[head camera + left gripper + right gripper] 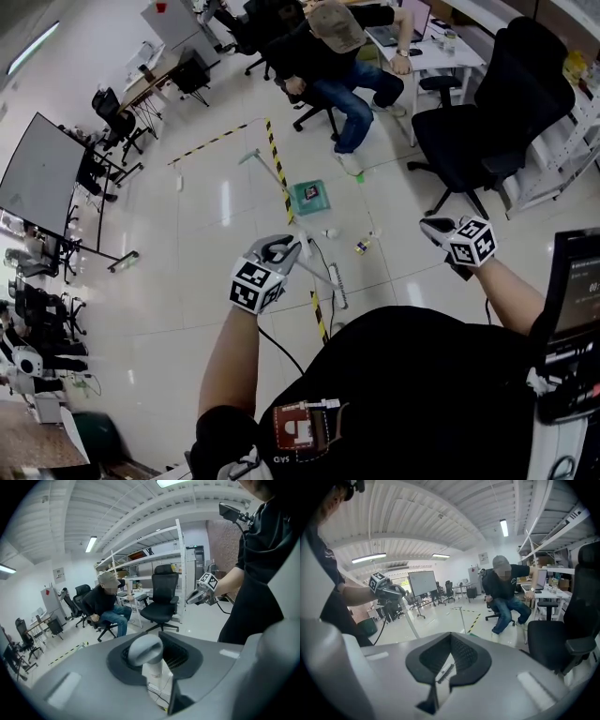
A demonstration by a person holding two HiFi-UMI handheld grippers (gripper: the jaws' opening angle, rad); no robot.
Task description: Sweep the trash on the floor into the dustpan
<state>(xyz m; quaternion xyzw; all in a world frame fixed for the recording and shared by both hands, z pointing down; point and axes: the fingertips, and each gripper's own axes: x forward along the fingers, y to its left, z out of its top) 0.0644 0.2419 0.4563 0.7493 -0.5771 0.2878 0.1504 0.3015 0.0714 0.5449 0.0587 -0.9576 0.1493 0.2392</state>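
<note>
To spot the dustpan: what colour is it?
The dustpan is teal, clearest in head view.

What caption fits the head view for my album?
Left gripper holds the broom beside floor trash, green dustpan just ahead.

Floor (211, 244) left of the tape (277, 159) lies open. Chair (487, 122) and seated person (342, 56) block the right. A cable (279, 350) trails below the broom (323, 272).

The glossy pale tiled floor (206, 272) is crossed by strips of yellow-and-black tape (275, 155). A green dustpan (309, 197) sits on it just beside the tape. Nearer the person lie a few small scraps (360, 247), with the bristle end of a broom (337, 286) close by. A black office chair (478, 122) stands to the right.
</note>
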